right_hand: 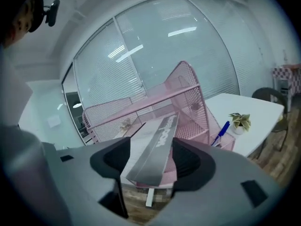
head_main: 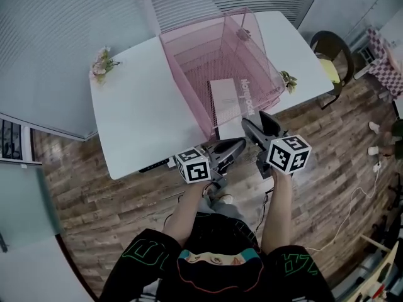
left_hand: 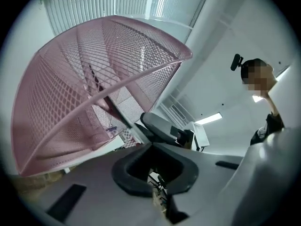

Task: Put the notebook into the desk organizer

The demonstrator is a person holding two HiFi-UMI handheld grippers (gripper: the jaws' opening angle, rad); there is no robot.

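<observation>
Notebook [head_main: 227,99] with a white cover and a grey printed spine, lying slantwise. Its far end reaches over the near wall into the pink mesh desk organizer [head_main: 189,74]. Its near end juts toward the person and sits between the jaws of the right claw [head_main: 253,117].

From left to right in the head view:
- **Flowers** [head_main: 101,61] lie at the far left corner of the white desk [head_main: 132,118].
- **Left claw** [head_main: 239,143] hangs at the desk's near edge, just left of the notebook's near end. It is clenched on nothing.
- **Desk organizer** stands at mid-desk, with the notebook in its near part.
- **Right claw** straddles the notebook's near end.
- **Potted plant** [head_main: 288,79], a small one, stands just right of the organizer.
- **Chair** [head_main: 330,49] stands beyond the desk's right corner, on the wooden floor [head_main: 94,212].

In the left gripper view, the left claw [left_hand: 151,144] has its jaw tips together. The organizer's mesh [left_hand: 70,102] rises at upper left.

In the right gripper view, the right claw [right_hand: 151,147] is released, with its jaws spread wide. The notebook [right_hand: 160,135] runs up between them, spine toward the right jaw, and a gap shows at the left jaw. A blue pen [right_hand: 219,132] stands in the organizer's right pocket, with the plant [right_hand: 240,121] beside it.
</observation>
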